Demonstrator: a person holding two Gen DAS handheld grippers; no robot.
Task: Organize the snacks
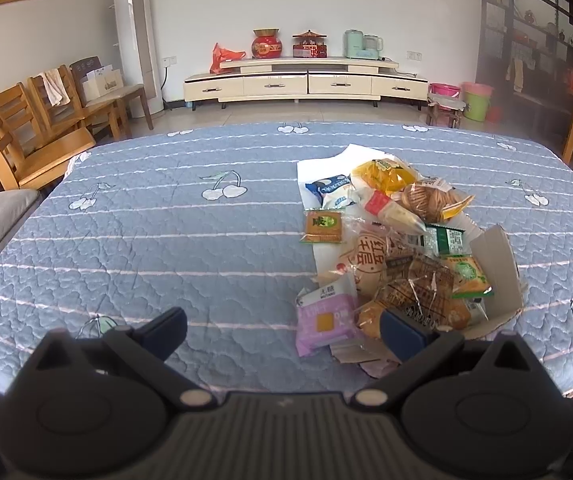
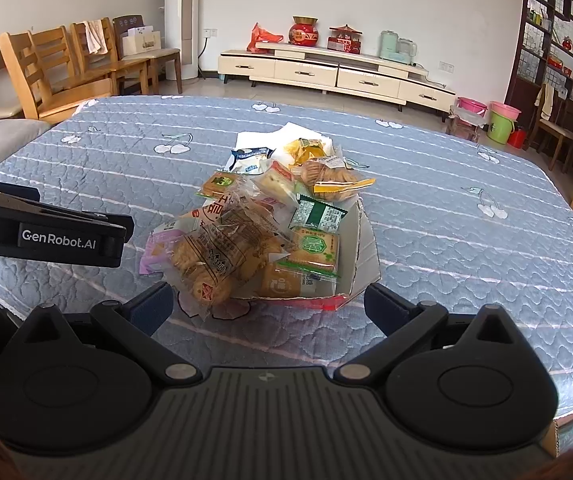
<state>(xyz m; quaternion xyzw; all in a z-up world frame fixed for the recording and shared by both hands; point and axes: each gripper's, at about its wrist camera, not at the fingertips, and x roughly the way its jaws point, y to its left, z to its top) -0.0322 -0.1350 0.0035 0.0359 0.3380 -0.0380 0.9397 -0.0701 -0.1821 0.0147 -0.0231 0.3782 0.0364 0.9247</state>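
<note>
Left gripper [image 1: 282,334] is wide open, nothing btwn its fingers, hovering low over the blue quilted table cover [image 1: 158,240]. Snack pile [image 1: 398,252] sits ahead and to the right of it. Closest item: the pink/purple packet [image 1: 324,322], just ahead, right next to its right finger [image 1: 404,334]. That finger overlaps the clear cookie bag [image 1: 422,292] in this view; touching or not, can't tell. Farther ahead: small green-and-brown square packet [image 1: 323,226], blue-white pouch [image 1: 332,192], yellow-orange pack [image 1: 382,176], all lying on white paper [image 1: 346,160] at the far end of the pile. Torn cardboard box flap [image 1: 498,268] stands up on the right edge of the pile.

Right gripper [image 2: 268,306] also spread wide, empty. The open cardboard box [image 2: 360,248] w/ red lower edge lies directly ahead, btwn the finger lines, close in. Cookie bag [image 2: 222,256] spills out over the box's left side, near the left finger [image 2: 152,306]. Green cracker packets [image 2: 314,250] sit inside the box, dark green label packet [image 2: 318,214] just beyond them. The left gripper's black body w/ "GenRobot.AI" label [image 2: 58,239] shows at the left, beside the pile, apart from the snacks.
</note>
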